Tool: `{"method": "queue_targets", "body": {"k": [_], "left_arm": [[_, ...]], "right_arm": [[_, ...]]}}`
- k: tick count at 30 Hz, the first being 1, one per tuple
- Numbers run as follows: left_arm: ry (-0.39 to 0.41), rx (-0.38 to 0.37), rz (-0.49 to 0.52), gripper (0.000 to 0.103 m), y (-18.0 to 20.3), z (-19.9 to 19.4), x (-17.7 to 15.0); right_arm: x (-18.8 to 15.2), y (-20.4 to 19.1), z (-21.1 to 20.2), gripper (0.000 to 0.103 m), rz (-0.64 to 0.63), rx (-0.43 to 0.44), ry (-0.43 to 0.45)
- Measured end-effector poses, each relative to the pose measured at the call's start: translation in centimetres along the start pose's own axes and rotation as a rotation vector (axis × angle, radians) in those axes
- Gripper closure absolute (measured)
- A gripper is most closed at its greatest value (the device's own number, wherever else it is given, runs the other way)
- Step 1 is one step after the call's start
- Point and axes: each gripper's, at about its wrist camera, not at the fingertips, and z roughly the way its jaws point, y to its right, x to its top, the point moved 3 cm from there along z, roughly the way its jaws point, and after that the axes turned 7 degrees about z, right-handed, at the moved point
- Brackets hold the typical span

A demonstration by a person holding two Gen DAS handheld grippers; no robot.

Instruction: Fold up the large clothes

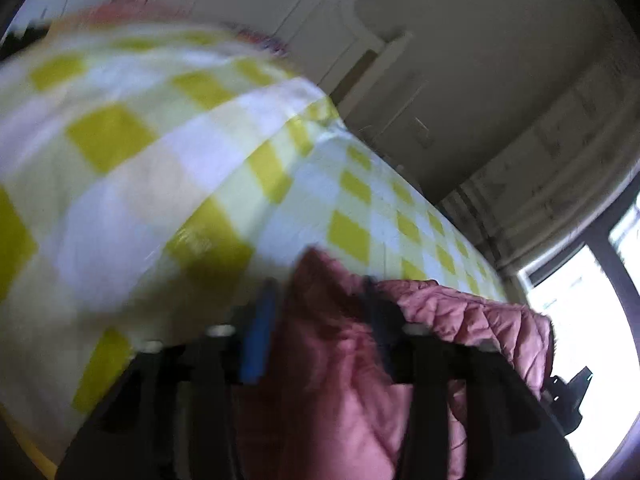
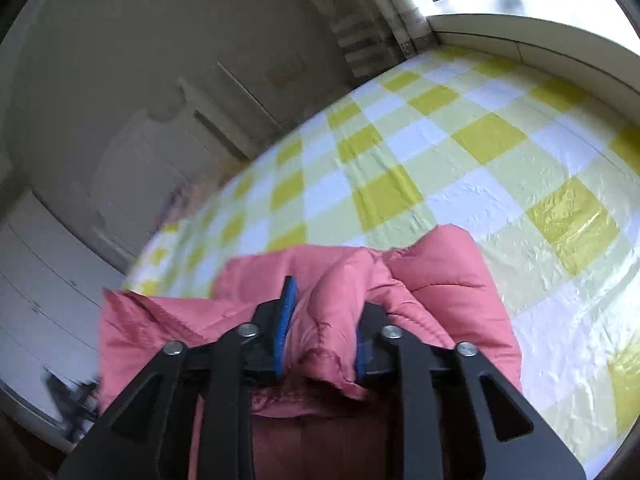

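above the checked bedsheet (image 2: 460, 184), left tool (image 1: 320, 292) and right tool (image 2: 324, 300) each clenching pink quilted jacket (image 2: 432, 280)

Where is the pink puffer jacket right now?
The pink puffer jacket is bunched between both tongs, left and right, over the yellow checked bedsheet.

Motion blur smears the left gripper (image 1: 320, 312) and the nearest checked bedcover (image 1: 120, 168). The pink jacket (image 2: 332, 308) runs under the right view's bottom edge, its lower part hidden.
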Motion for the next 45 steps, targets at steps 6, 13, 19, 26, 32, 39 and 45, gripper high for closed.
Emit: {"method": "queue_targets", "body": {"k": [6,13,19,26,32,39,45], "left_arm": [[0.094,-0.048,0.065,0.004,-1.4,-6.3,0.2],[-0.019,-0.114,0.266,0.004,1.5,-6.6,-2.7],[-0.095,-0.070,0.289,0.053,2.8,-2.5,-4.2],[-0.023,0.061,0.516,0.096,6.7,-4.4,-4.3],[0.132,0.035,0.583,0.096,10.4,-8.8,-1.6],[-0.055,0.184,0.525,0.094,7.9,0.9,0.3],[-0.130,0.219,0.454,0.067,3.7,4.5,-1.1]], "right_arm": [[0.5,-3.2,-9.1,0.004,-0.142,0.185,0.155],[0.1,-1.3,-6.6,0.004,-0.300,-0.085,0.058],[-2.1,-0.2,-1.9,0.053,-0.384,-0.152,-0.103],[-4.2,-2.0,-4.6,0.091,-0.490,-0.204,0.023],[-2.6,-6.2,-8.8,0.092,-0.502,-0.162,0.166],[-1.3,-1.8,-0.6,0.091,-0.371,-0.321,-0.015],[-1.4,0.4,0.2,0.067,-0.275,-0.246,-0.068]]}}
